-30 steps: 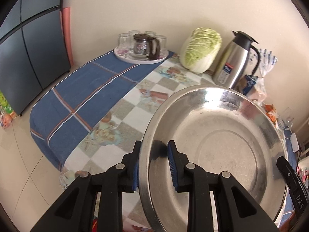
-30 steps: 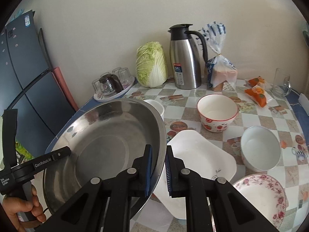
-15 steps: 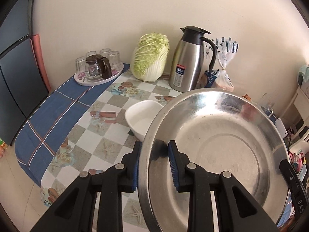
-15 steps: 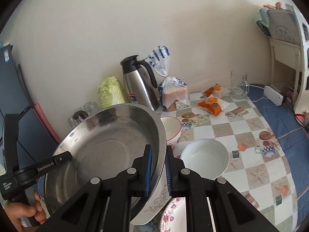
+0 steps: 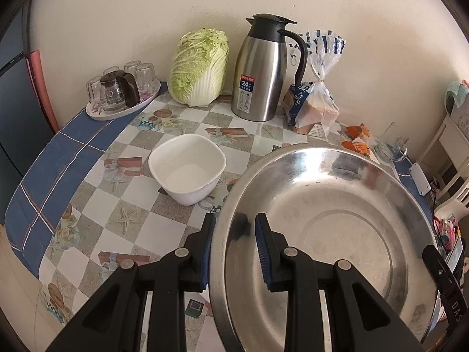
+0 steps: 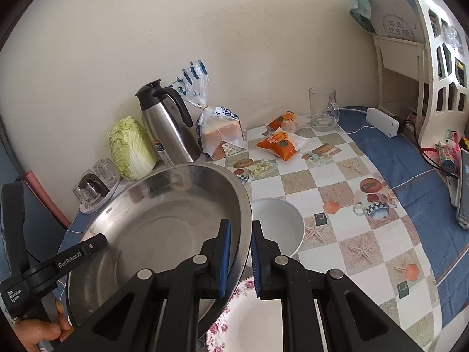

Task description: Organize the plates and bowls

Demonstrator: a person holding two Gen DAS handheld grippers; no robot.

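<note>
A big steel basin (image 5: 328, 234) hangs above the table, held by both grippers on opposite sides of its rim. My left gripper (image 5: 234, 228) is shut on the near-left rim; my right gripper (image 6: 239, 234) is shut on the basin (image 6: 164, 223) at its right rim. A white square bowl (image 5: 187, 168) sits on the table left of the basin. Under the basin's right edge I see a white round bowl (image 6: 278, 226) and a floral-rimmed plate (image 6: 252, 319). The other gripper's handle (image 6: 44, 267) and a hand (image 6: 38, 331) show at lower left.
Along the wall stand a cabbage (image 5: 202, 67), a steel thermos jug (image 5: 263, 70), bagged bread (image 5: 316, 99), and a tray of glasses (image 5: 120, 91). Orange snack packs (image 6: 278, 142), a glass mug (image 6: 324, 110) and a white shelf (image 6: 416, 58) lie to the right.
Both grippers carried the basin to the right along the table; the blue cloth end and dark cabinet slid out of view, and the white bowls and right shelf came in.
</note>
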